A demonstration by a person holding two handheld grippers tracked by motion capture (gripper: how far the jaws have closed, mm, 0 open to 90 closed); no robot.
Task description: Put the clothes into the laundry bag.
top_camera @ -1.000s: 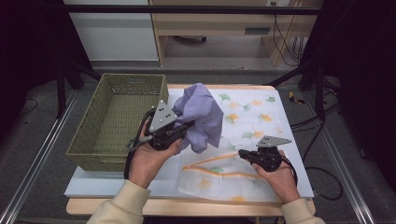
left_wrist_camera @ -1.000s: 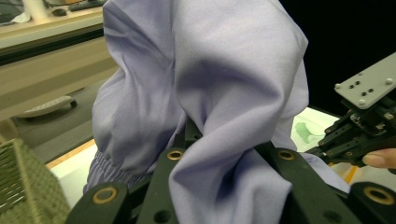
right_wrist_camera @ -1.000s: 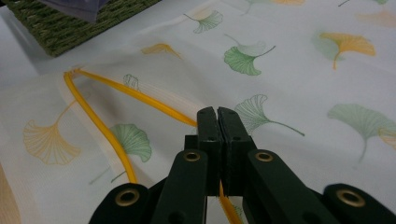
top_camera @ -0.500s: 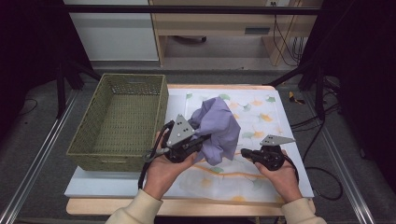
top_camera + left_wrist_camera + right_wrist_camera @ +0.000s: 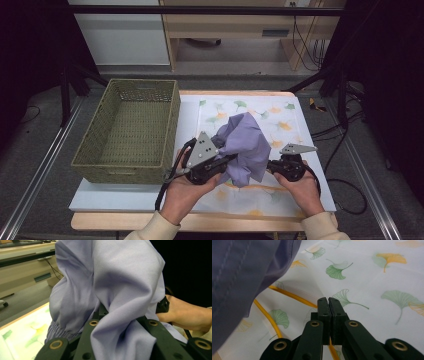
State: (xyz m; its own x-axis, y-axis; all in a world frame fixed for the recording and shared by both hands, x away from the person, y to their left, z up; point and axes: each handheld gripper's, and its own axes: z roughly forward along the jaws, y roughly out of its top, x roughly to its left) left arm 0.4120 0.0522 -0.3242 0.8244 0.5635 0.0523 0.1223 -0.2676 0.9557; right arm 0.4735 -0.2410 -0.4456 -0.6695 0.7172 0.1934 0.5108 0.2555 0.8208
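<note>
Lilac cloth (image 5: 245,150) bunched in left gripper (image 5: 226,161), jaws clamped on it, hanging btwn both hands; right gripper (image 5: 270,165) just beside, jaws together, empty.

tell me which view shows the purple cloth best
The high view: the whole purple cloth hangs bunched from the left gripper. The left gripper view shows close folds, the right gripper view just an edge over the leaf-print sheet.

The basket (image 5: 127,131) sits left on my desk (image 5: 100,200); the garment (image 5: 245,147) hangs between my left gripper (image 5: 220,162) and right gripper (image 5: 272,165), over the tablecloth (image 5: 280,120).
</note>
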